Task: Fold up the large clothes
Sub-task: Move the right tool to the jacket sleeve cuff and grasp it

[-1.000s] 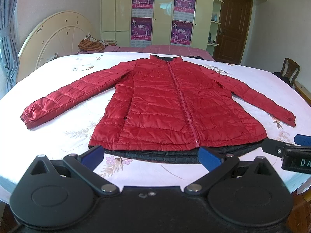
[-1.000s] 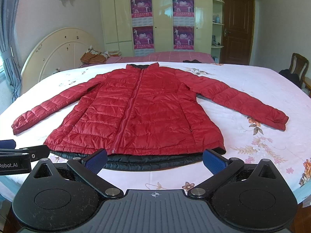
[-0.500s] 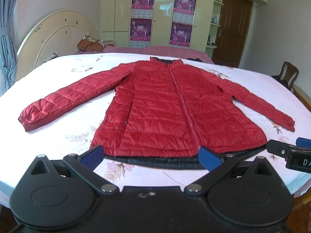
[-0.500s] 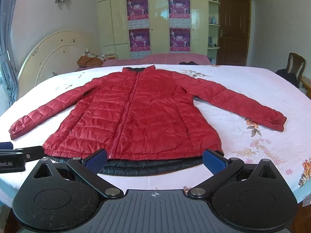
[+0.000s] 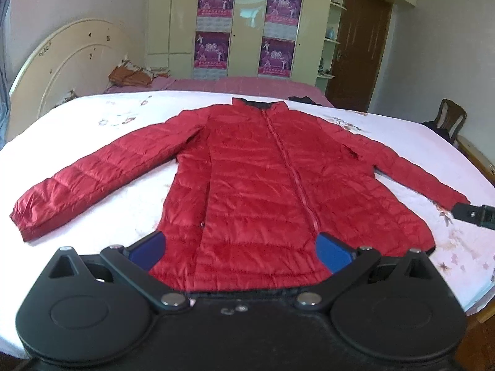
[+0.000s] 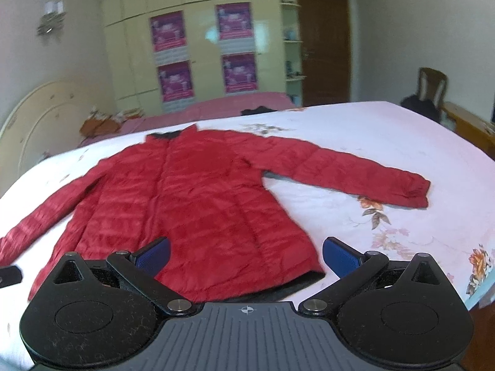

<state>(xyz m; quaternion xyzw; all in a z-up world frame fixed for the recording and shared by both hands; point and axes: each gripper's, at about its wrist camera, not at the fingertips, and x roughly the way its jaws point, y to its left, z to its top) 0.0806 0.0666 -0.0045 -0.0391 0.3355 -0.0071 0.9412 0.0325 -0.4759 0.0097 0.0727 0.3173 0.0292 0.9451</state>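
A red quilted jacket lies flat and zipped on the bed, front up, both sleeves spread out; it also shows in the right wrist view. Its black lining shows at the hem. My left gripper is open and empty above the jacket's lower hem, left of the zip. My right gripper is open and empty above the hem's right corner. The right gripper's tip shows in the left wrist view by the right cuff. The left gripper's tip shows at the left edge of the right wrist view.
The bed has a white floral sheet and a cream headboard at the left. A pink blanket lies at the far side. A wardrobe with posters, a brown door and a chair stand behind.
Both grippers have moved forward over the jacket's hem. The right gripper has also swung to the right, toward the right sleeve. Both stay open.
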